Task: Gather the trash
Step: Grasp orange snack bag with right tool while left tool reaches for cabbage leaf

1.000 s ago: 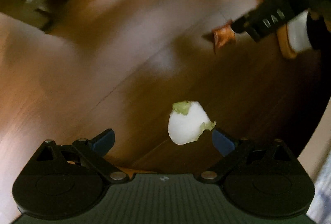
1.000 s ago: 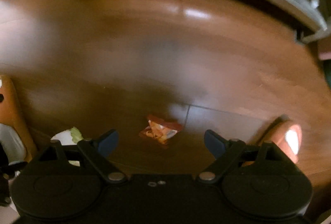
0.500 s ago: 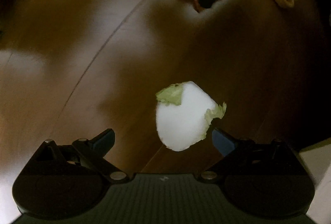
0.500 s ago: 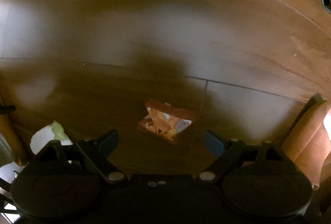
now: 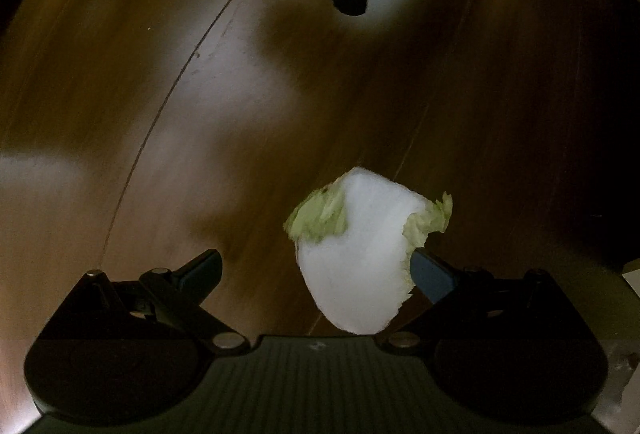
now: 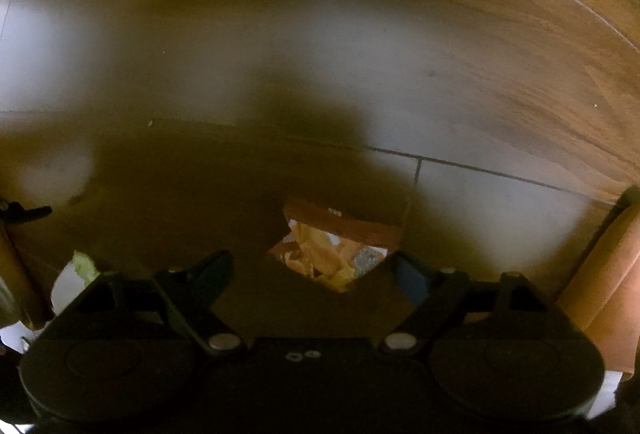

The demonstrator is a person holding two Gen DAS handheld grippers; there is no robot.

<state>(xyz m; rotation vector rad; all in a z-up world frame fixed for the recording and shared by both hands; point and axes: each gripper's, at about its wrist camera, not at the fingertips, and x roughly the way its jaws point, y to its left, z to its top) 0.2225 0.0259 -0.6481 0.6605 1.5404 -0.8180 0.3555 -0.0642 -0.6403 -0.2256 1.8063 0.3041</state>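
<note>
Left gripper point(image 5: 316, 266): we have the jaws spread wide, pointing down at the wooden floor point(image 5: 160, 93). The white scrap with green leafy edges point(image 5: 360, 254) lies on the floor between the fingers, hard against the right one and well clear of the left. No squeeze yet.

Right gripper point(image 6: 310, 270): jaws wide but closing, nothing pinched. The orange snack wrapper point(image 6: 332, 250) lies flat on the floor between the fingers, nearer the right one.

Risks, as we judge them:
- The scrap sits off-centre, so closing now likely shoves it sideways or catches only the leafy fringe, which could tear.
- The wrapper is thin and flat; pads may skate over it or jam on the boards.
- The two grippers work near each other, with the right one just beyond the scrap in the left view, so clashing is possible.

Room: open floor far and left. An orange-brown object point(image 6: 600, 274) stands close on the right edge of the right view.
</note>
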